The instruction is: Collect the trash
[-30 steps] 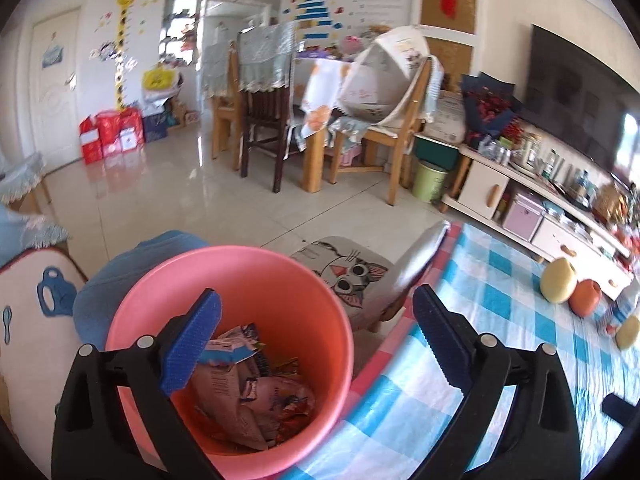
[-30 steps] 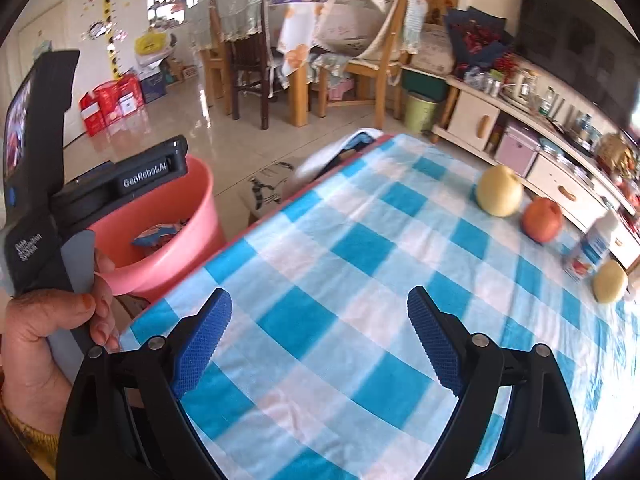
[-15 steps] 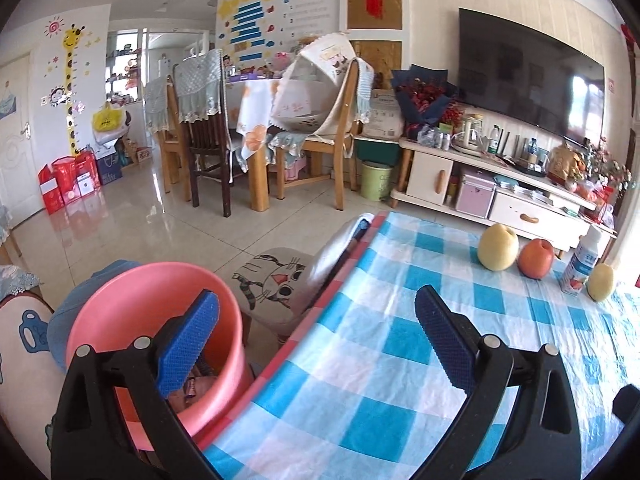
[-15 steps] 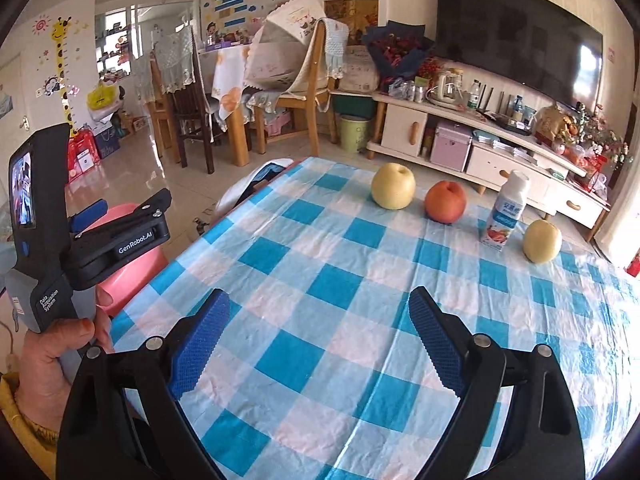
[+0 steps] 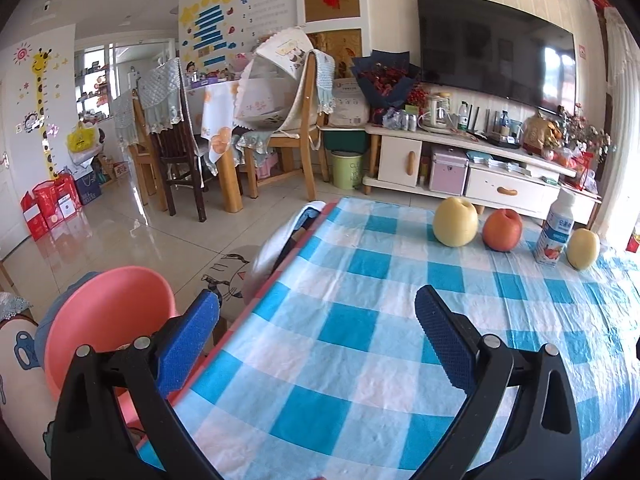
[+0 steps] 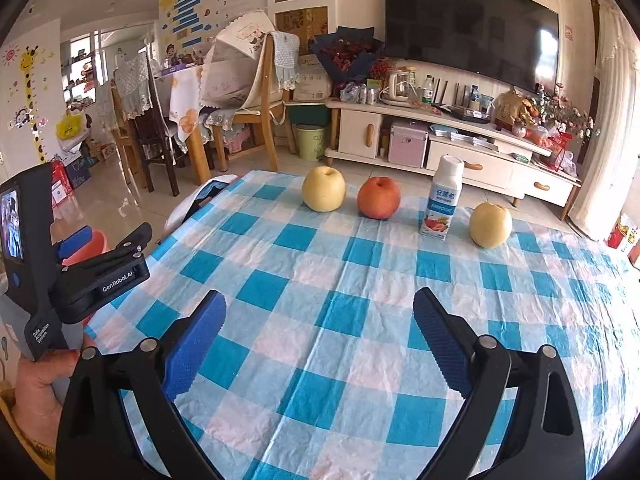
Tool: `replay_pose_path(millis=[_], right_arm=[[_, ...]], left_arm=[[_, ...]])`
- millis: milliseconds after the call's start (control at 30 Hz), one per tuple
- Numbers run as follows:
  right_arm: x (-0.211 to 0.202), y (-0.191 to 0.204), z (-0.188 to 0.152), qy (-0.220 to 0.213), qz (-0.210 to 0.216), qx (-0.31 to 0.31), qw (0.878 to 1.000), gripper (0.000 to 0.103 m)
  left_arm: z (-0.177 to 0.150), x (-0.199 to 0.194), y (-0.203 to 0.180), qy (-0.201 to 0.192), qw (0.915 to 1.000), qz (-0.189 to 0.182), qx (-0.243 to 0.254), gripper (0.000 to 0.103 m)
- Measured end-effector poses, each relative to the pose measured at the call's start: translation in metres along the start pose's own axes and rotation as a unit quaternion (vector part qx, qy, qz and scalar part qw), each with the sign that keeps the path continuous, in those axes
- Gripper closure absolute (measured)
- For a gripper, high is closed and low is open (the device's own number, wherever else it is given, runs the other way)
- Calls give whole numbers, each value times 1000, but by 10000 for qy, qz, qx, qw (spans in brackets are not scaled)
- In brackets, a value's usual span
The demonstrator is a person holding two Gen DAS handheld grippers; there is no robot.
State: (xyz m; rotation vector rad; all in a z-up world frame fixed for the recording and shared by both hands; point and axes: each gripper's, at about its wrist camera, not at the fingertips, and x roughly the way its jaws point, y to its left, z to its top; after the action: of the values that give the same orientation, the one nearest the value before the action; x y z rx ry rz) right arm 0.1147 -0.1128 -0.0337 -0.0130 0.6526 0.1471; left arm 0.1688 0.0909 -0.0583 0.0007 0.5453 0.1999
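The left gripper (image 5: 316, 336) has swung from above the pink bin (image 5: 108, 320) back over the checked counter (image 5: 400, 320), jaws apart and empty, so a drop looks finished. The right gripper (image 6: 320, 336) is equally open. Only the left view shows the bin clearly, low at near left; the right view shows the bottle (image 6: 442, 204) and fruit unobstructed.

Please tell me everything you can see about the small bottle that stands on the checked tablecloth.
The bottle is small, looks like plastic, and has a wide white cap that is shut. Its label is blue with white writing above and red fruit pictured low down. It stands upright on the blue-and-white tablecloth, at the far side, between the red apple and a yellow pear, apart from both. Only the cloth touches it. Whether it is full cannot be told.
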Motion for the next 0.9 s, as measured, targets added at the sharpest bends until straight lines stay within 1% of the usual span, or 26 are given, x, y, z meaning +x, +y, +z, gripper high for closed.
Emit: replay_pose_path(millis=[100,267,433,567,700,900], right_arm=[[-2,-13,-1,-11,-68,102,9999,9],[-8,-36,-2,-65,-174,304,9994,9],[-13,-57,-1,-156,-275,488,9983,9],[-19,-69,1,-274,-392,578,9972,9],[-24,-77,4,-380,-521,590,9962,9],[-22,-86,4,-399,-624,631,9953,9]], left_arm=[[-2,1,-15,31,9999,-45,120,4],[-4,0,-35,74,9994,-299,144,4],[-7,0,-58,98,9987,-420,265,4],[-9,0,-72,144,9980,-522,332,4],[-12,-2,-84,229,9962,-734,403,4],[-18,-6,-101,331,9934,-1003,436,4]])
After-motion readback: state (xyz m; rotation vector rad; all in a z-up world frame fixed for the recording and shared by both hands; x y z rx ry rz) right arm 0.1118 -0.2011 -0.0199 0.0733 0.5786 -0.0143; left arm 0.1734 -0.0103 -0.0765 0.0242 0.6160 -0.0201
